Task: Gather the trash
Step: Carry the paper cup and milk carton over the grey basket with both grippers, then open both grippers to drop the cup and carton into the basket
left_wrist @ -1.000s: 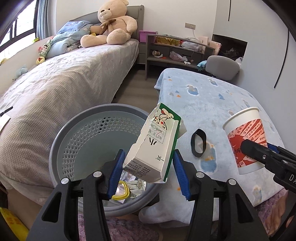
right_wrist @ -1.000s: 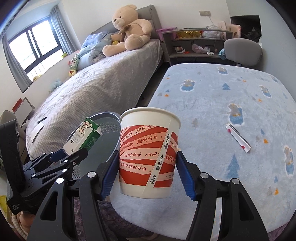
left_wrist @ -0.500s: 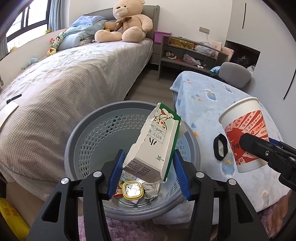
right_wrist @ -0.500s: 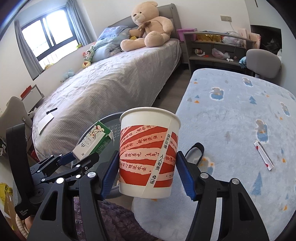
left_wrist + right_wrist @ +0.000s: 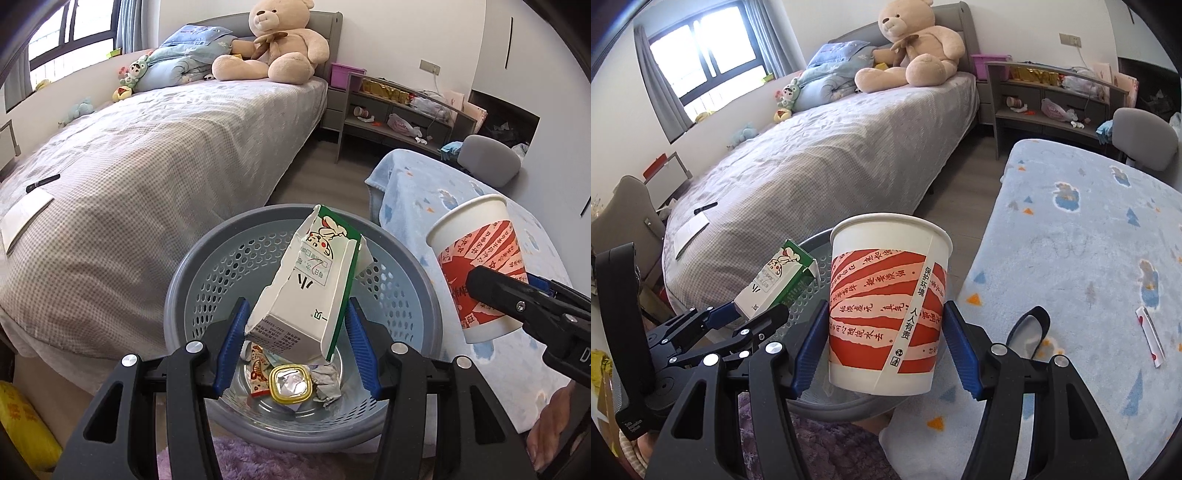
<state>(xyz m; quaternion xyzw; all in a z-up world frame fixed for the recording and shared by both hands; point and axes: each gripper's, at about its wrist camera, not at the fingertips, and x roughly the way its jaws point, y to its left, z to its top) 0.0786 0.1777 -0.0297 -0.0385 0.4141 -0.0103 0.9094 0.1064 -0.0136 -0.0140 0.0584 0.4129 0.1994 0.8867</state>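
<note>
Carton (image 5: 314,284) and bin (image 5: 192,295) are what your next move turns on: the crushed milk carton in your left tongs (image 5: 295,345) hangs straight over the open mouth of the grey perforated bin, its long axis tilted up and away from you, torn top leaning toward the far rim. Both blue pads press its sides, so the left tongs are clamped on it. Below it the bin floor already holds a gold-rimmed foil lid (image 5: 290,382), a red wrapper and crumpled paper. Your right tongs (image 5: 886,345) grip the red-and-white paper cup (image 5: 886,314) upright, pads on both walls; in the left view that cup sits off to the right of the bin, over the edge of the blue blanket (image 5: 424,192), not yet above the opening. So the left hand is the nearer one to a clean drop, and I judge the carton should go first, the cup following once it is carried further toward the bin. Compared with a second ago, the bin has slid from the left of the carton to directly beneath it, and the black band (image 5: 1030,332) on the blanket has dropped out of the left view. A red-and-white sachet (image 5: 1150,336) is left on the blanket.
</note>
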